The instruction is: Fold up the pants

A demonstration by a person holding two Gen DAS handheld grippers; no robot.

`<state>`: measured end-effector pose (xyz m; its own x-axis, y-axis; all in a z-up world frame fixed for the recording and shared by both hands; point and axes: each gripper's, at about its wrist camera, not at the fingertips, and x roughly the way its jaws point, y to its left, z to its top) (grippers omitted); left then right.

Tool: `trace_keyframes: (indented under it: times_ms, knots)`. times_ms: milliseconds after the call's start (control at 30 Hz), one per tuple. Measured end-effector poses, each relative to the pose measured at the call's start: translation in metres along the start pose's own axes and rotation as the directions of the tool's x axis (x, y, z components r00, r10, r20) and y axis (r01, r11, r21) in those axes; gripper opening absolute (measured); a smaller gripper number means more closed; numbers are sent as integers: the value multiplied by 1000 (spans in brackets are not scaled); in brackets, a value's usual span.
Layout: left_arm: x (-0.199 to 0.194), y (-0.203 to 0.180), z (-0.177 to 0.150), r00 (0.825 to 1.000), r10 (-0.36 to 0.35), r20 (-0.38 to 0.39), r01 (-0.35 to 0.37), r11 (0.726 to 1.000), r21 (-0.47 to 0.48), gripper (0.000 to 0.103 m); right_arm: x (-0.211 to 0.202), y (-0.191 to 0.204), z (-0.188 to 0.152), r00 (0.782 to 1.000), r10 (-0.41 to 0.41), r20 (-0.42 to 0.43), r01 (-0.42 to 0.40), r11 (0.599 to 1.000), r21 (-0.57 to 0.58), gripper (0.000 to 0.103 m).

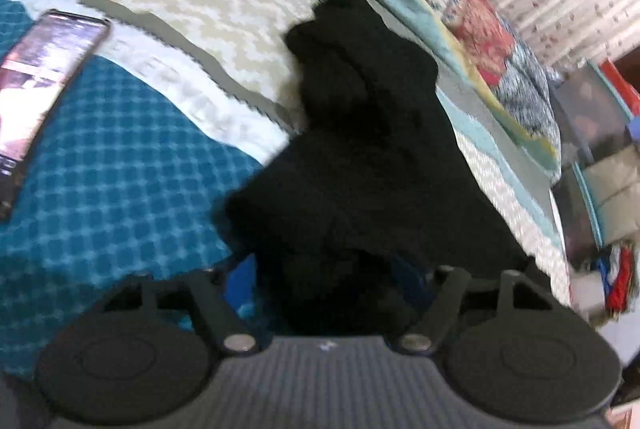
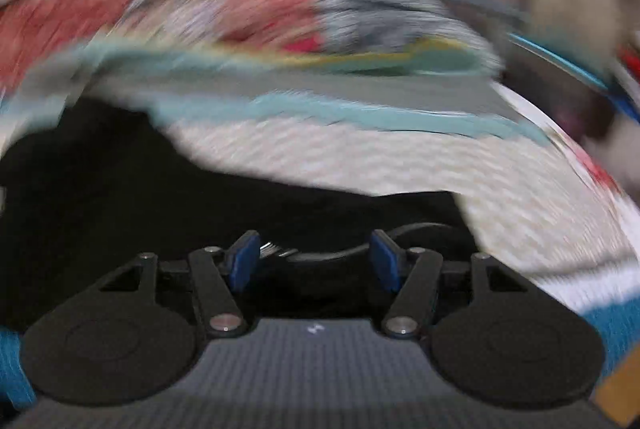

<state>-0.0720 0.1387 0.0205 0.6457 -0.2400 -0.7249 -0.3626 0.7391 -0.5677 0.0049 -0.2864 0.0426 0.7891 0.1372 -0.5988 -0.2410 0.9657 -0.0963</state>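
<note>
text: blurred pale letters on white band (image 1: 208, 97) of bedcover, not readable | phone (image 1: 44, 77) screen: nothing legible | right view: none

The pants (image 1: 360, 157) lie on the bedspread (image 1: 120, 169), right of a phone (image 1: 44, 77).

black soft-fabric pants (image 1: 360, 157) | bunched, rumpled heap | lying on bed covers | running 12 to 6 o'clock, left wrist view
</note>
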Motion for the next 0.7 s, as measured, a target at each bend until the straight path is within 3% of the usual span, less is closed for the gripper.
trace_keyframes:
  times_ms: [33, 67, 100, 133, 167, 233, 300, 400, 500, 567, 633, 700]
  knots:
    - [5, -3, -2, 1000, 23, -19, -23, 1000, 20, 40, 11, 6, -2, 1000, 6, -28, -8, 999, -54, 65]
    - [8, -4, -3, 998, 47, -36, -46, 998, 35, 27, 25, 8, -5, 998, 4, -64, -10, 994, -105, 63]
    - [10, -4, -4, 997, 65, -48, -63, 997, 40, 15, 38, 3, -11, 996, -14, -94, 1, 990, -140, 41]
    - [9, -1, -3, 996, 68, -54, -66, 997, 26, 13, 49, -3, -14, 991, -40, -125, 19, 986, -164, 18]
    - [6, 3, -2, 997, 56, -50, -55, 998, 6, 13, 55, -18, -12, 988, -55, -141, 34, 989, -147, 11]
    - [-5, 8, 1, 998, 60, -17, -60, 998, -10, 12, 34, -55, 3, 996, -59, -62, 59, 998, -12, 11]
    - [-15, 11, 3, 997, 77, 12, -77, 997, -13, 12, 9, -105, 24, 986, -162, 45, 155, 978, 138, 11]
    - [-22, 15, 6, 996, 81, 34, -80, 996, -34, 12, -37, -191, 45, 929, -347, 127, 273, 877, 395, 11]
    - [-32, 17, 11, 994, 87, 69, -85, 996, -31, 12, -54, -262, 38, 882, -467, 61, 355, 745, 564, 11]
    - [-42, 18, 17, 990, 93, 109, -90, 995, -34, 12, -52, -301, 22, 897, -442, 1, 323, 658, 680, 11]
    - [-57, 22, 25, 984, 106, 144, -101, 994, -41, 11, -51, -324, 6, 917, -398, -6, 261, 589, 765, 11]
    - [-70, 27, 30, 979, 120, 164, -114, 992, -48, 11, -54, -323, -8, 928, -373, 9, 215, 553, 805, 11]
